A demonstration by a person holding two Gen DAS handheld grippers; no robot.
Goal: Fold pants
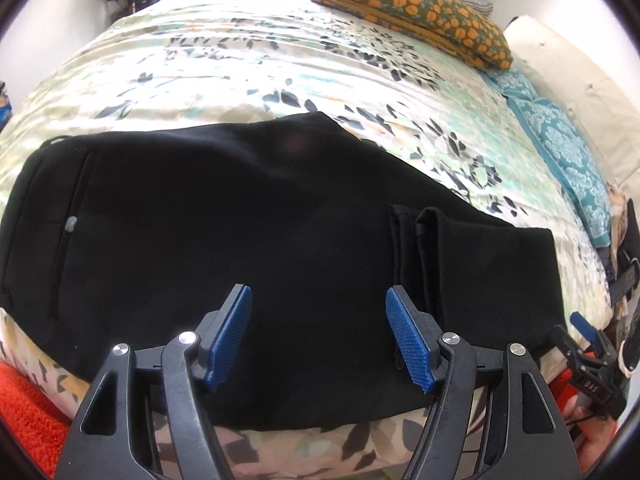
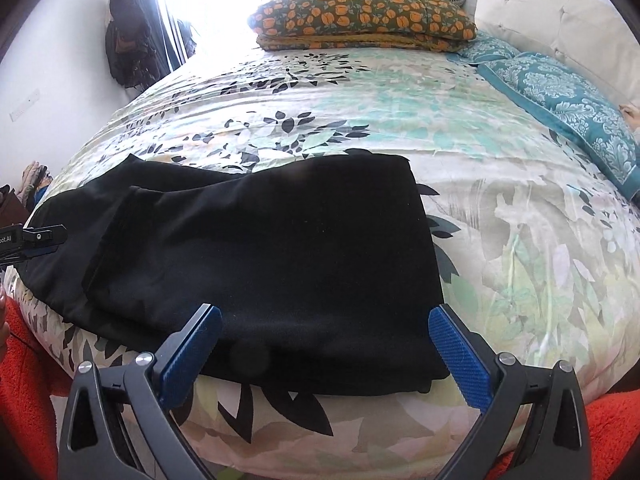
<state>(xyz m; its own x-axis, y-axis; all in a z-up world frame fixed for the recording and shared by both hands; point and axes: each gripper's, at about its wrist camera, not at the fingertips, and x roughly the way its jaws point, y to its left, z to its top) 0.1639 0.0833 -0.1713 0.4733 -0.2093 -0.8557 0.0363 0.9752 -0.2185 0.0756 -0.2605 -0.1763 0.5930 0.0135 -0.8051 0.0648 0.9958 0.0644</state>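
Observation:
Black pants (image 1: 224, 216) lie flat along the near edge of the bed, folded lengthwise, with the waistband and a small grey button at the left. A folded-over leg end (image 2: 272, 240) rests on top at the right. My left gripper (image 1: 318, 300) hovers over the middle of the pants, open, nothing between its blue pads. My right gripper (image 2: 324, 320) stands open over the near right corner of the folded end, also empty. The right gripper's tip (image 1: 582, 328) shows at the right edge of the left wrist view.
The bed has a floral cover (image 2: 400, 112). A folded orange-flowered blanket (image 2: 360, 20) lies at the far side, teal pillows (image 2: 560, 96) and a cream headboard (image 2: 560, 12) at the right. Orange-red fabric (image 2: 28, 380) lies below the near edge. Dark clothes (image 2: 128, 36) hang on the left wall.

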